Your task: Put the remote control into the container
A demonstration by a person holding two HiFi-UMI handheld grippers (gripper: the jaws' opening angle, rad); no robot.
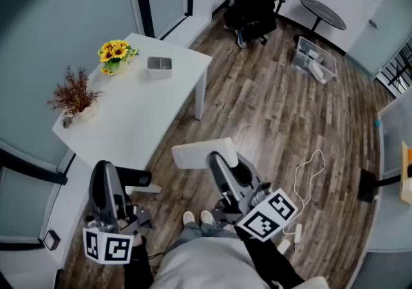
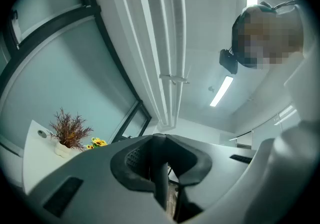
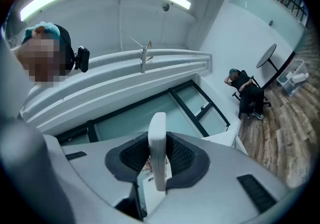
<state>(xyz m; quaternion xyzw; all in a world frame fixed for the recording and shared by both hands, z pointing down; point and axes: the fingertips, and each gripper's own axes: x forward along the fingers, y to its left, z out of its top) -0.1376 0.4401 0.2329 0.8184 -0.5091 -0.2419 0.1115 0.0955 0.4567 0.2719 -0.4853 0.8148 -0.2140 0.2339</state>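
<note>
The remote control is clamped in the right gripper's fingers, just off the surface's near corner. The container stands at that surface's far end. The left gripper's fingers are pressed together with nothing between them.

The remote control, a slim white slab, was clamped between the jaws of the right gripper and held in the air, off the near corner of the white table (in the right gripper view it showed edge-on, standing upright). The container, a small pale open-topped box, stood upright near the table's far end, well apart from the remote control.
</note>
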